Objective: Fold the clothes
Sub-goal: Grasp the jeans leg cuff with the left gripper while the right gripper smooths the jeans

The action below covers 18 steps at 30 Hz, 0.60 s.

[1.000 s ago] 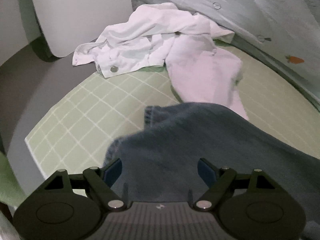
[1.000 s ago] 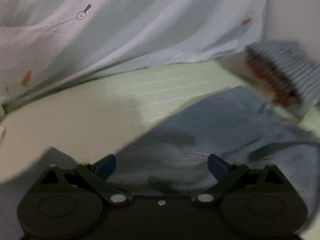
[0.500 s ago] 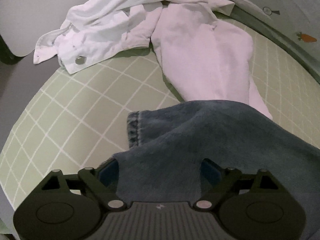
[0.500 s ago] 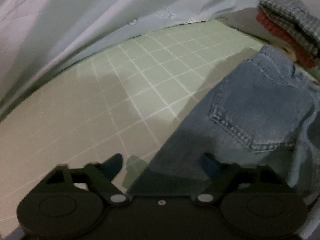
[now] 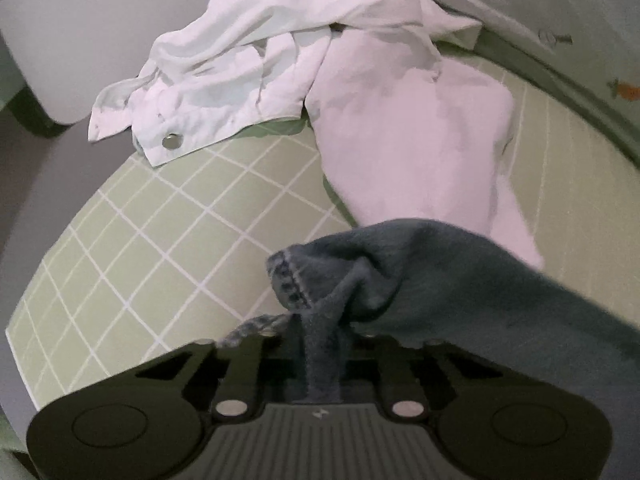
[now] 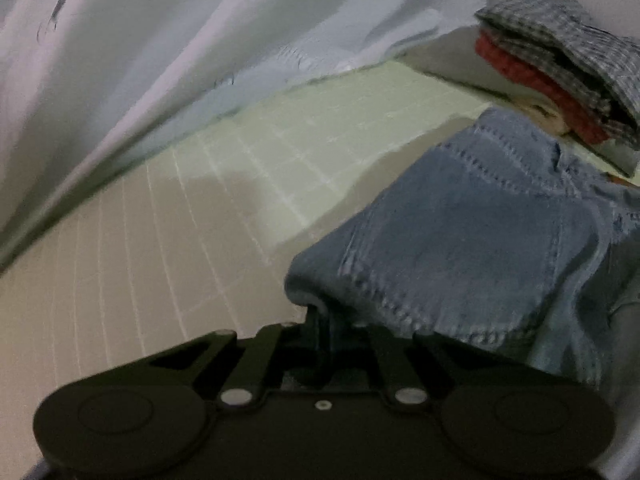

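Denim jeans, heavy and limp, bunch in both our grips: left gripper closing on a hem, right gripper clamped near what seems the waist. We judge the stitched edges our surest holds.

A pale green sheet with a white grid pattern fills the lower left of the left wrist view. A light bluish printed fabric with small motifs drapes across the upper left of the right wrist view.

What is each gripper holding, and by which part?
Left gripper, closing, pinches the jeans at a hemmed edge; right gripper pinches their edge beside the back pocket.
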Available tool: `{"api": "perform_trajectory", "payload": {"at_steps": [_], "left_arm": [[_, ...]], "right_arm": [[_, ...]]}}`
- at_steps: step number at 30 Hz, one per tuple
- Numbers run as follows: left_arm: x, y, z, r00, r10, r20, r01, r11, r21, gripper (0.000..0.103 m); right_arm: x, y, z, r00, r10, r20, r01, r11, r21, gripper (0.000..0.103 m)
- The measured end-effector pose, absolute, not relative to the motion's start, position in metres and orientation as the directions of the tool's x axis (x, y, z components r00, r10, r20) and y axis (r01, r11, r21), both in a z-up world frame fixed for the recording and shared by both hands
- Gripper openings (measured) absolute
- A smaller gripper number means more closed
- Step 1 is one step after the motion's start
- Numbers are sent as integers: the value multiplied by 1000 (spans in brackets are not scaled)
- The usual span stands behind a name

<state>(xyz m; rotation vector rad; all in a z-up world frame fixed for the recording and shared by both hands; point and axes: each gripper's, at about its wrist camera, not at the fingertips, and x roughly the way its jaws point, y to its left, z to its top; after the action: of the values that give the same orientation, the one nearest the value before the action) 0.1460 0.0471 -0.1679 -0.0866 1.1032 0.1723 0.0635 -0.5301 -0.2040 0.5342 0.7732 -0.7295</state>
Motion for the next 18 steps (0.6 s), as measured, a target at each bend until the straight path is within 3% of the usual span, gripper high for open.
{"api": "perform_trajectory", "payload": {"at_steps": [6, 14, 16, 18], "left_arm": [[136, 21, -106, 549, 86, -831, -147, 989, 6, 11], [165, -49, -34, 744, -14, -668, 15, 1000, -5, 12], [186, -69, -38, 744, 4, -668, 16, 1000, 24, 28], [205, -84, -49, 727, 48, -685, 4, 997, 74, 38]], "right_arm": [[42, -550, -161, 617, -427, -661, 711, 662, 236, 4], [34, -592, -128, 658, -502, -561, 723, 628, 287, 4], [38, -607, -125, 647, -534, -544, 742, 603, 291, 5], [48, -620, -128, 616, -537, -576, 759, 601, 250, 15]]}}
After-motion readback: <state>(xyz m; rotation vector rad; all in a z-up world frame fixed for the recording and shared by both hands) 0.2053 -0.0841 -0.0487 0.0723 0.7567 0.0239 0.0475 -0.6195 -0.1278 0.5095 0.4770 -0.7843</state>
